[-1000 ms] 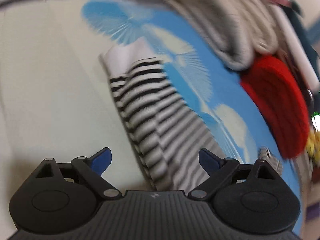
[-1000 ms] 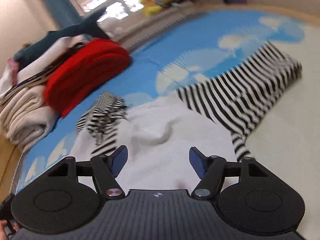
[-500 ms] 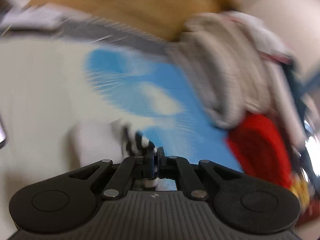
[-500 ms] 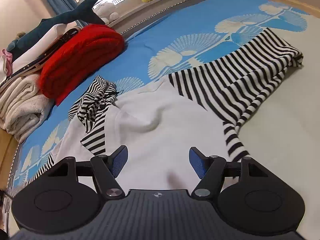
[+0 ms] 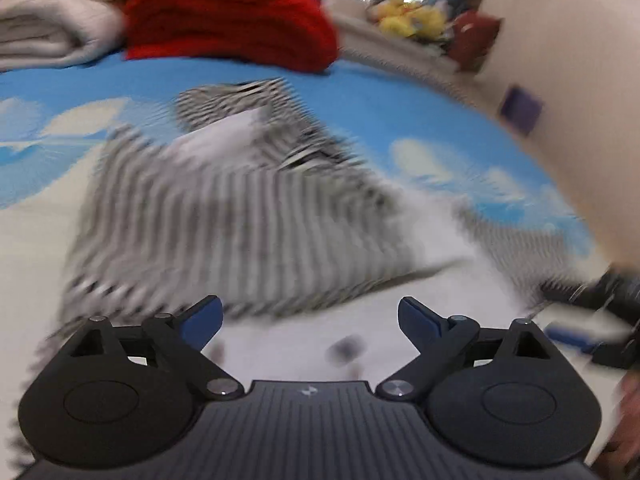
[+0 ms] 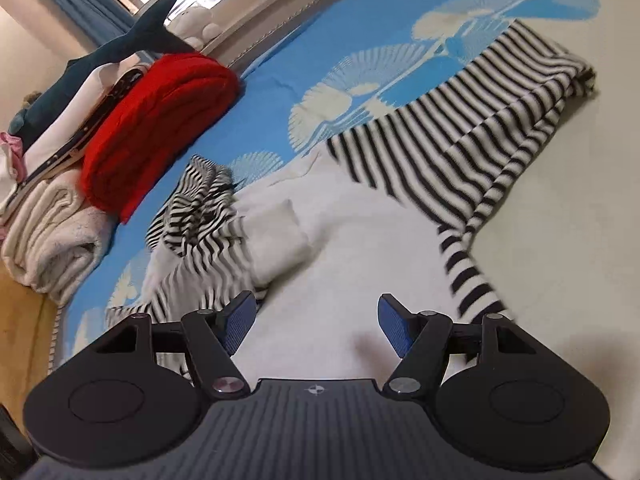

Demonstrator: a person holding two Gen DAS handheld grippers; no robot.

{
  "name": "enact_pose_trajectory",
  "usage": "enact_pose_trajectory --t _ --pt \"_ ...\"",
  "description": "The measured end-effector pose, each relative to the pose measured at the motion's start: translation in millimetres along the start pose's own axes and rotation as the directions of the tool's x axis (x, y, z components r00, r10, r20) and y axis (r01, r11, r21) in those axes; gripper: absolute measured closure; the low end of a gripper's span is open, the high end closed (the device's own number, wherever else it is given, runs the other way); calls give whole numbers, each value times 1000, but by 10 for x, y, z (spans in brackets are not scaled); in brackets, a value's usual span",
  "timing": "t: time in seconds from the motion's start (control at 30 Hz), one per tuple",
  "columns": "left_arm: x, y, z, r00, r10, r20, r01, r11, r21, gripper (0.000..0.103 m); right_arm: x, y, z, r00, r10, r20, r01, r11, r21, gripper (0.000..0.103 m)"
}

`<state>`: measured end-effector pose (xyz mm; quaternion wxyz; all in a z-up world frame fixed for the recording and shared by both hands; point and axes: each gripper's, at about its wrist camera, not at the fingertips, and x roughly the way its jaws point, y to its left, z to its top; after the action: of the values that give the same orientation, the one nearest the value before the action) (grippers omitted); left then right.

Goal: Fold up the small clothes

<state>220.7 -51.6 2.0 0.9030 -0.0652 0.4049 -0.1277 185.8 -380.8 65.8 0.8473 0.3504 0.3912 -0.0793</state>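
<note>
We keep the striped garment (image 6: 460, 148) spread across the bed (image 6: 560, 240) at frame centre. Left claw (image 5: 310, 318) is opening wide, nothing between its jaws; right claw (image 6: 316, 322) hovers part-open, empty, ready for the next fold.

Folded red blanket (image 6: 160, 120) and towels (image 6: 52, 240) block the bed's (image 6: 580, 240) far edge.

Both wrist views angled down, close over the striped garment (image 5: 240, 216) (image 6: 460, 128); shared beyond it: red folded blanket (image 5: 228, 16) (image 6: 160, 120), blue bedspread (image 5: 380, 96) (image 6: 272, 92).
</note>
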Motion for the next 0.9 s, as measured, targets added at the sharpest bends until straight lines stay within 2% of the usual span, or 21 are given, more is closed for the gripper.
enact_pose_trajectory --t 0.07,0.1,0.17,0.27,0.37,0.47,0.57,0.7,0.8,0.9 --pt "-190 309 -115 998 59 29 -56 994 -96 0 34 61 -19 1000 8 -11 -9 1000 -30 33" --pt "-290 468 -157 993 105 53 -95 981 -167 1 61 92 -34 1000 2 -14 -2 999 -44 33" --pt "-273 785 -38 983 173 67 -150 953 -262 1 127 128 -51 1000 -15 -20 13 998 -57 33" --pt "-58 1168 212 970 236 54 -206 923 -326 1 221 120 -68 999 -46 -23 46 998 -35 33" --pt "150 1283 304 960 279 -31 -273 906 -323 1 252 61 -60 997 -76 0 76 997 0 33" --pt "180 1322 301 959 270 -83 -282 908 -308 1 232 -21 -22 996 -83 43 82 996 33 33" --pt "130 1260 313 967 239 -86 -254 929 -270 1 220 -102 6 995 -79 59 76 995 63 33" --pt "65 1194 332 965 253 -64 -261 940 -219 1 138 -249 83 993 -60 100 42 985 164 33" --pt "44 1193 324 958 281 -62 -288 937 -198 1 -31 -566 361 978 -77 192 12 948 319 33" --pt "50 1233 311 956 282 -81 -293 933 -208 1 -117 -1112 724 955 -158 249 14 868 496 33"
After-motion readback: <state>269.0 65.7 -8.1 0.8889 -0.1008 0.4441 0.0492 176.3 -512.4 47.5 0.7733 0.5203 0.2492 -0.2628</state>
